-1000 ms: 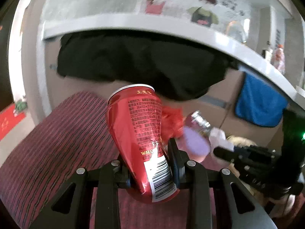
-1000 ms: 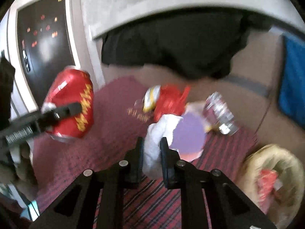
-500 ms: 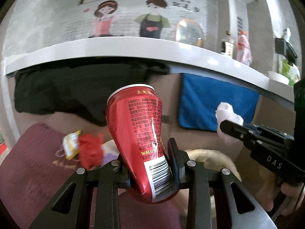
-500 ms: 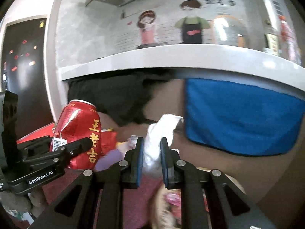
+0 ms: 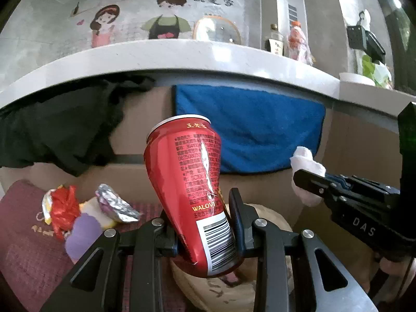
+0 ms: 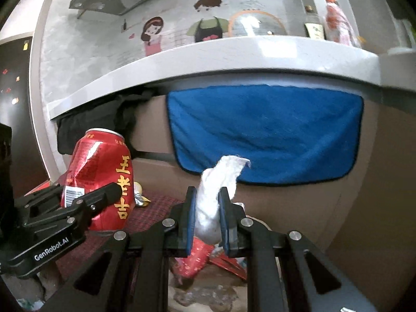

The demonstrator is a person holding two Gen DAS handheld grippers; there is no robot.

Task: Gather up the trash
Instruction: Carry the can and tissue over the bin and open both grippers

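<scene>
The left gripper clamps a dented red aluminium drink can, jaws narrowly parted. The right gripper pinches a crumpled white tissue, nearly closed.

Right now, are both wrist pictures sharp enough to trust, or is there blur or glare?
Left wrist view: sharp; can print readable, a thin glare streak down it; fisheye bends the counter into an arc. Right wrist view: slightly softer, counter edge smeared at right; tissue in the tongs clear; glare on the can's dented side.
</scene>
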